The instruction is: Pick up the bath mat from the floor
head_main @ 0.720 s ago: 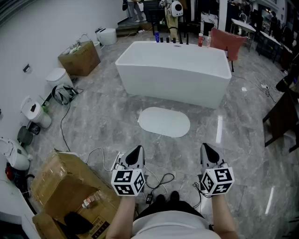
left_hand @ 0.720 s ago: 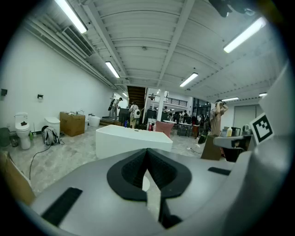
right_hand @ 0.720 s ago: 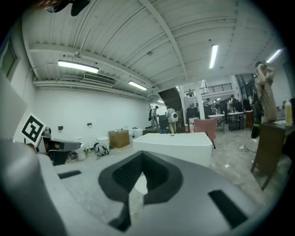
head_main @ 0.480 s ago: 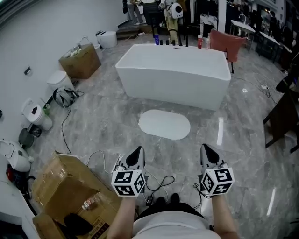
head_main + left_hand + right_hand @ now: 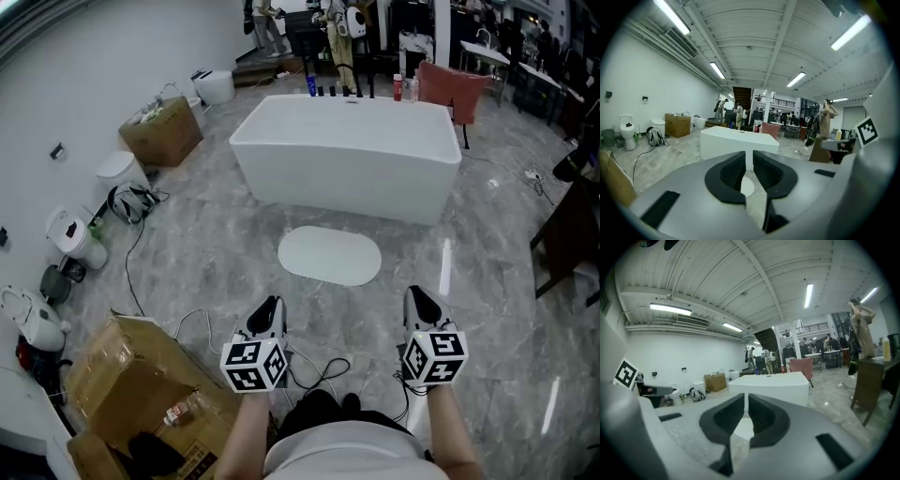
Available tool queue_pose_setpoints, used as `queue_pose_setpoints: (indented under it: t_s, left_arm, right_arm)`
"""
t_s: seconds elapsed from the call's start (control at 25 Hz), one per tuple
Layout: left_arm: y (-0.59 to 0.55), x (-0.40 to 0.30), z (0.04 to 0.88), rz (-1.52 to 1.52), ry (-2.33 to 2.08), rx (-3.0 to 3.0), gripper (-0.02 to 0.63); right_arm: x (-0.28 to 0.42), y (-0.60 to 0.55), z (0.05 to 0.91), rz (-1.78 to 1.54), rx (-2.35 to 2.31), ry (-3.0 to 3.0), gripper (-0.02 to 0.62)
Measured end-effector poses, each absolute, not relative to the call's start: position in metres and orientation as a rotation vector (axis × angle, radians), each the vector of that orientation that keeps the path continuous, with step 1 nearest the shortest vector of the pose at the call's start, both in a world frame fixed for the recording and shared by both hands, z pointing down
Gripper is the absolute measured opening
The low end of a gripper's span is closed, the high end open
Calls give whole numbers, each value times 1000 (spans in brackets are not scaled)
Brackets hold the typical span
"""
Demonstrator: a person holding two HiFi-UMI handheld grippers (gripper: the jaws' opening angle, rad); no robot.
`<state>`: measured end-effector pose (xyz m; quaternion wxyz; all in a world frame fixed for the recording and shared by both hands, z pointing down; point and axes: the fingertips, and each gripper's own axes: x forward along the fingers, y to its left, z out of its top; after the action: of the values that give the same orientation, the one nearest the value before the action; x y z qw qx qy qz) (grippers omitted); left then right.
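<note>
The bath mat (image 5: 330, 255) is a white oval lying flat on the grey marble floor in front of the bathtub (image 5: 347, 155). My left gripper (image 5: 268, 311) and right gripper (image 5: 418, 300) are held side by side above the floor, short of the mat and pointing toward it. Neither touches the mat. Both are empty, with jaws drawn nearly together. In the left gripper view a sliver of the mat (image 5: 746, 186) shows through the slit of the left gripper (image 5: 749, 161). In the right gripper view the mat (image 5: 743, 427) shows below the right gripper (image 5: 746, 404).
Black cables (image 5: 314, 367) lie on the floor by the person's feet. An open cardboard box (image 5: 141, 389) stands at the near left, with toilets (image 5: 75, 230) and another box (image 5: 161, 127) along the left wall. A dark table (image 5: 572, 234) stands at the right.
Both grippers sit slightly lower in the head view and the view has tipped a little. The mat has not moved.
</note>
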<state>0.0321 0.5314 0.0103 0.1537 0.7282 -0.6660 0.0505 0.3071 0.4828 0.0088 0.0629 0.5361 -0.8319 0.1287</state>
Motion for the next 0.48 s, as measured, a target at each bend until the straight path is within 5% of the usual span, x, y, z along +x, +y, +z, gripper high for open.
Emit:
queue_pose_setpoints:
  t_s: [0.24, 0.48]
  left_arm:
    - [523, 31, 10, 134, -1925, 2057, 133]
    - [498, 17, 16, 151, -1937, 2033, 150]
  right_arm:
    - [321, 467, 23, 470, 1632, -2461, 79]
    - [315, 446, 41, 558, 1595, -2438, 126]
